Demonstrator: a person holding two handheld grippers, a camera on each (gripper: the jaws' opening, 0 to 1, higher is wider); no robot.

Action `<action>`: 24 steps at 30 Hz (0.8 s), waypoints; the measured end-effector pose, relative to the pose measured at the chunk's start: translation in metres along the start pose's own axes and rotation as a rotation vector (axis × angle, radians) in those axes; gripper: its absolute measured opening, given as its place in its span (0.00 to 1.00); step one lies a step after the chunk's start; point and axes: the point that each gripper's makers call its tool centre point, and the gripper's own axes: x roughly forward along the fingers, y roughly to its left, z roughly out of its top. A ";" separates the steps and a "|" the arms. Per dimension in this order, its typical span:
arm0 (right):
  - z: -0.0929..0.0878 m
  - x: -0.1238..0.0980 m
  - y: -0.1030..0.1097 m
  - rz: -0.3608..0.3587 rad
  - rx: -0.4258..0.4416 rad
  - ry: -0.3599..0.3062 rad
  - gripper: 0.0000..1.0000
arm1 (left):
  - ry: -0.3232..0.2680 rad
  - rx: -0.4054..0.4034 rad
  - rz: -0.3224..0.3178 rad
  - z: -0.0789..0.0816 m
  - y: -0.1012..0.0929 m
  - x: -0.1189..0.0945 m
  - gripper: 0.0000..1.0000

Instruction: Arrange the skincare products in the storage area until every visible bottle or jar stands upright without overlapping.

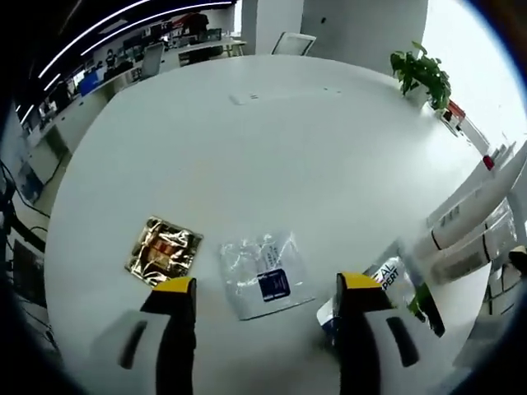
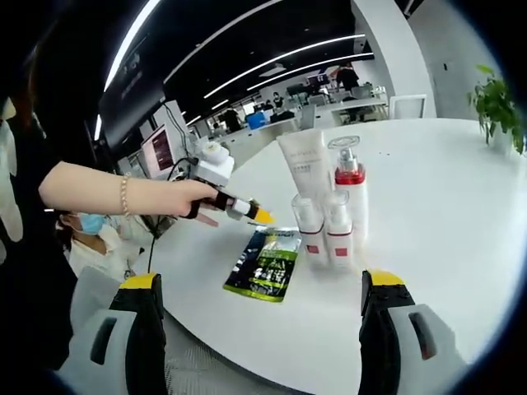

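A big round white worktop (image 1: 272,156) carries everything. In the right gripper view, four skincare products stand upright in a tight group near the worktop's front edge. The tall white tube (image 2: 305,169) is the biggest one and stands at the back. Just beside it is a white pump bottle (image 2: 349,193) with a red band and a clear top. In front of those two stand two small white bottles (image 2: 310,230) (image 2: 338,232), side by side, each with a red label low down. A flat green and black sachet (image 2: 265,263) lies next to the small bottles, on the side toward the person's hand (image 2: 177,197). That hand holds the left claw (image 2: 247,211), and its yellow tips point toward the bottles.

In the left gripper view, white tubes (image 1: 473,218) lie tipped over near the worktop's edge. A clear plastic packet (image 1: 263,276) with a dark blue label lies flat between the left claw's two jaws. A shiny gold sachet (image 1: 163,249) lies beside the packet. A green plant (image 1: 422,72) stands at the far edge.

The left claw is spread wide and grips nothing. The right claw (image 2: 263,288) is also spread wide and grips nothing.
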 end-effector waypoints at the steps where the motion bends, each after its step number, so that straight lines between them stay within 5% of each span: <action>1: 0.000 0.000 0.000 -0.001 0.001 0.000 1.00 | 0.019 0.009 0.008 -0.002 -0.001 0.000 0.61; 14: 0.000 0.001 -0.001 -0.007 0.001 0.006 1.00 | 0.022 0.084 0.018 0.006 0.005 0.010 0.52; 19: 0.000 0.001 0.000 -0.008 0.002 0.006 1.00 | 0.011 0.095 0.000 0.007 0.002 0.009 0.37; 24: 0.001 0.001 0.000 -0.008 0.001 0.005 1.00 | 0.013 0.123 -0.015 0.007 0.005 0.009 0.38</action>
